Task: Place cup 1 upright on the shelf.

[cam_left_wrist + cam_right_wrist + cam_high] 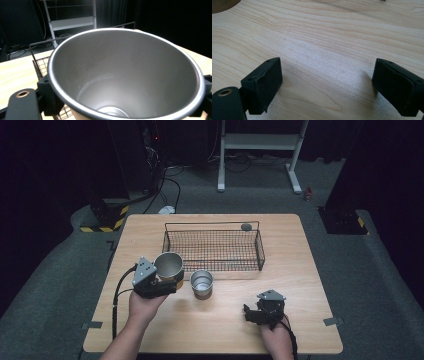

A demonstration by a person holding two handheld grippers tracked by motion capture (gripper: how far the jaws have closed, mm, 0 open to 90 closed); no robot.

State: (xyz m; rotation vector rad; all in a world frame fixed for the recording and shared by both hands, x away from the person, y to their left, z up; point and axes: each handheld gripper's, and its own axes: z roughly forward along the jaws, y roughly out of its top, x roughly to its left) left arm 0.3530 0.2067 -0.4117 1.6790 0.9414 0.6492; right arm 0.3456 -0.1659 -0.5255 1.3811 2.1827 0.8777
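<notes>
On the table, high view:
Table: light wood, dark floor around it.
Basket: black wire, at the far middle of the table, long side toward the person.
Disc: small, grey, at the far right corner of the basket; I cannot tell if it lies inside or on the rim.
Left gripper: at the near left of the basket, in the person's left hand; it grips a steel cup.
Cup: held by the left gripper, mouth tilted toward the camera, just beside the near left corner of the basket, not inside it.
Second cup: steel, upright on the table, just right of the held cup and near the front wall of the basket.
Right gripper: low over the near right part of the table, well apart from both cups.

Left gripper view:
Cup: very close, mouth open to the camera, grey inside, round bottom visible.
Jaws: one black pad on each side of the cup wall, pressed on it.
Basket: behind the cup, on the left.

Right gripper view:
Jaws: wide apart, nothing between them.
Table: bare wood grain under and between the jaws.
</notes>
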